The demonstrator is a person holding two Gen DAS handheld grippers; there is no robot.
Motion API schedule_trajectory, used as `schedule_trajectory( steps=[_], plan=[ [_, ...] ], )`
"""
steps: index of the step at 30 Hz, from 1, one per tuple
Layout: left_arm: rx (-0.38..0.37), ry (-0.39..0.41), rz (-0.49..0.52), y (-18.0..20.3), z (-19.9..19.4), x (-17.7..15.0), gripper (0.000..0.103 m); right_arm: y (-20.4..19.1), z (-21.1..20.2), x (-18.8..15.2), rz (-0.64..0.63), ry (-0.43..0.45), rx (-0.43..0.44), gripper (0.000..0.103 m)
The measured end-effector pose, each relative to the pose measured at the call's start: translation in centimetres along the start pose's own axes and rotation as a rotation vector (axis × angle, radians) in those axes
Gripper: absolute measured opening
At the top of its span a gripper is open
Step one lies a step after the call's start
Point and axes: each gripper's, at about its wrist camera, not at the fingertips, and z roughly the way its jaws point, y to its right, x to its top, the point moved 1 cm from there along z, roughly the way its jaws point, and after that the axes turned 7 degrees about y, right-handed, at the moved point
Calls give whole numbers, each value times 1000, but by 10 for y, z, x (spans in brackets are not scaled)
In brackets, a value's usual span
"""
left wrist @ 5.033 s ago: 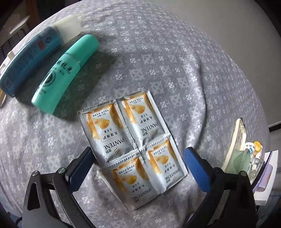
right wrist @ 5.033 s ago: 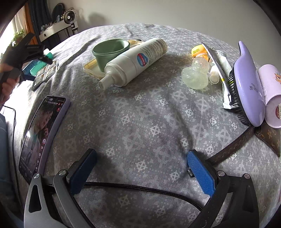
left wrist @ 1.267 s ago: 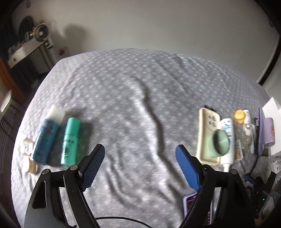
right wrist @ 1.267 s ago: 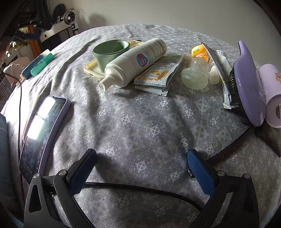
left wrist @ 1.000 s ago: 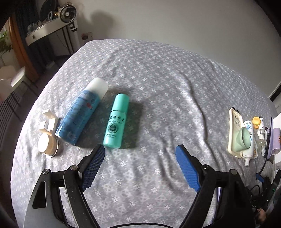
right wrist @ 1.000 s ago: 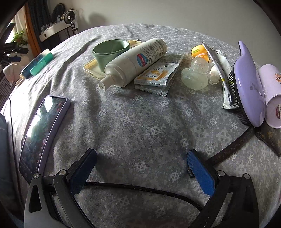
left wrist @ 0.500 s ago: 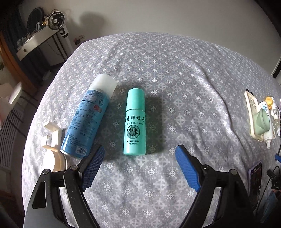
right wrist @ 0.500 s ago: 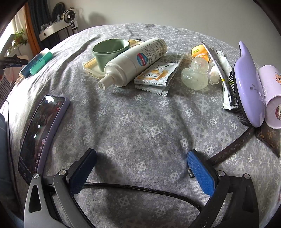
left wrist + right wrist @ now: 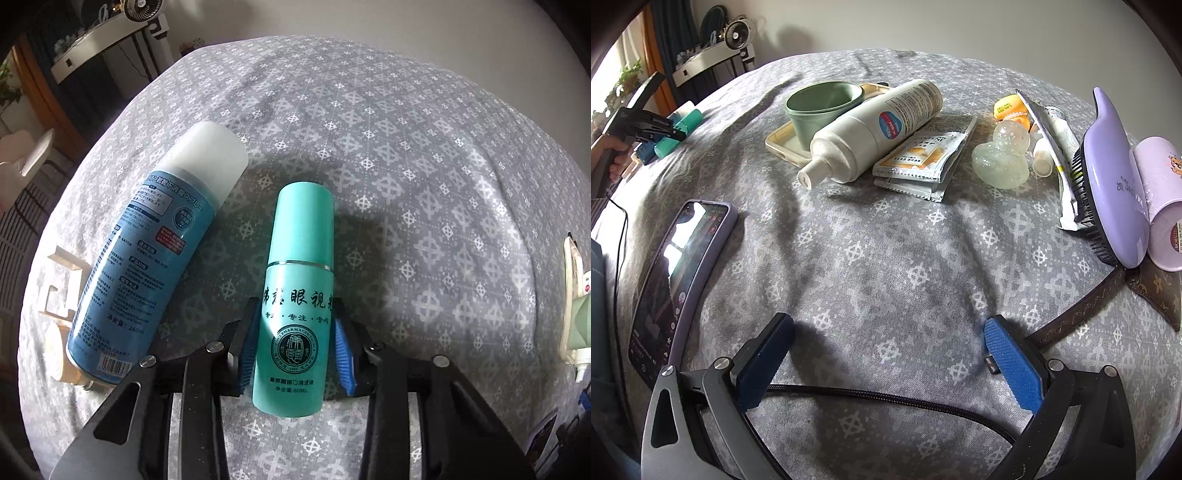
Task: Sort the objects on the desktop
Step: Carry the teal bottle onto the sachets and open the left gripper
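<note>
Teal bottle (image 9: 295,306) between left jaws

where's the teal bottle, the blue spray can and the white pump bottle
teal bottle (image 9: 297,295), left wrist view, on its printed label
blue spray can (image 9: 147,266), left wrist view, on the blue body
white pump bottle (image 9: 875,129), right wrist view, on the side near its round label

Teal bottle (image 9: 297,295), blue spray can (image 9: 147,266), grey diamond-patterned cloth (image 9: 406,166).
</note>
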Motion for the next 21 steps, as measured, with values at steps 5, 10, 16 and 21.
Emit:
schedule_trajectory(
  steps=[5, 10, 16, 21],
  plan=[
    [-43, 13, 13, 6, -17, -4, 33, 0, 0, 0, 0, 0, 0, 103],
    [-107, 58, 65, 36, -50, 1, 33, 0, 0, 0, 0, 0, 0, 103],
    [-244, 106, 145, 109, -92, 17, 33, 0, 0, 0, -1, 0, 0, 103],
    [-357, 122, 257, 202, -114, 24, 33, 0, 0, 0, 0, 0, 0, 103]
  ],
)
